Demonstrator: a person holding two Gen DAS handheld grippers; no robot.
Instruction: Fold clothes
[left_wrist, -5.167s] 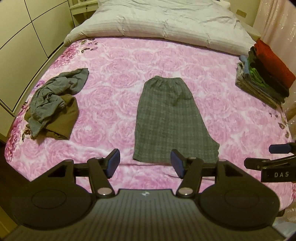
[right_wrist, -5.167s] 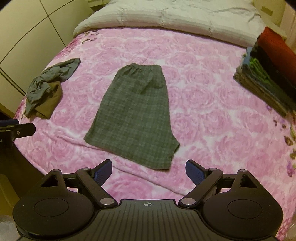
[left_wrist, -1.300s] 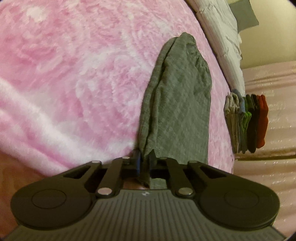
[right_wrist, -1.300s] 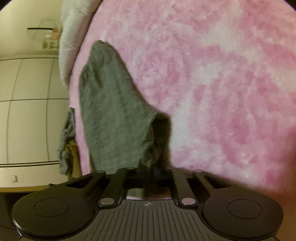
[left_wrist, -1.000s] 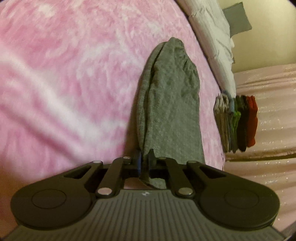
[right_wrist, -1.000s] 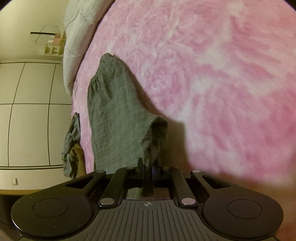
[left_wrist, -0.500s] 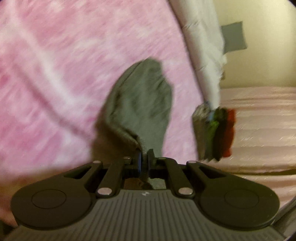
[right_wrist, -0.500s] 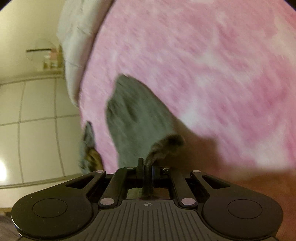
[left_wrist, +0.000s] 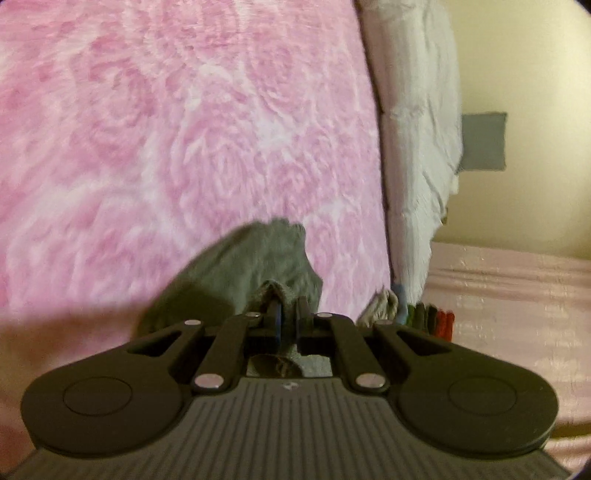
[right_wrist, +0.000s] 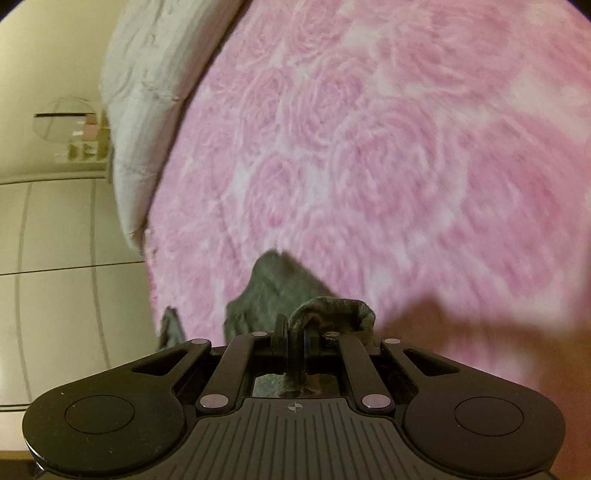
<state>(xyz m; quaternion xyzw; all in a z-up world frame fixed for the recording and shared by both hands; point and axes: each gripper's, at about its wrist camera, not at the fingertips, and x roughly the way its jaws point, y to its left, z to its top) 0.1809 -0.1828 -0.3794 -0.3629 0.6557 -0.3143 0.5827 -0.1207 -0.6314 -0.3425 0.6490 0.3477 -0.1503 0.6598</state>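
The grey checked shorts (left_wrist: 255, 262) lie on the pink rose-patterned blanket (left_wrist: 166, 129), folding over themselves. My left gripper (left_wrist: 288, 317) is shut on one hem corner of the shorts and holds it raised above the rest of the cloth. In the right wrist view my right gripper (right_wrist: 295, 332) is shut on the other hem corner, where the shorts (right_wrist: 273, 291) curl over the fingers. Only a short stretch of the shorts shows ahead of each gripper; the rest is hidden under the gripper bodies.
A stack of folded clothes (left_wrist: 413, 314) stands at the bed's far side, by the pale quilt (left_wrist: 413, 129). The unfolded grey clothes pile (right_wrist: 171, 328) peeks out beside the white wardrobe doors (right_wrist: 55, 277). A pink curtain (left_wrist: 517, 295) hangs to the right.
Both grippers closed on the hem corners of the flat shorts, lifted them, and have carried them toward the waistband. The visible length of shorts ahead has shrunk steadily.
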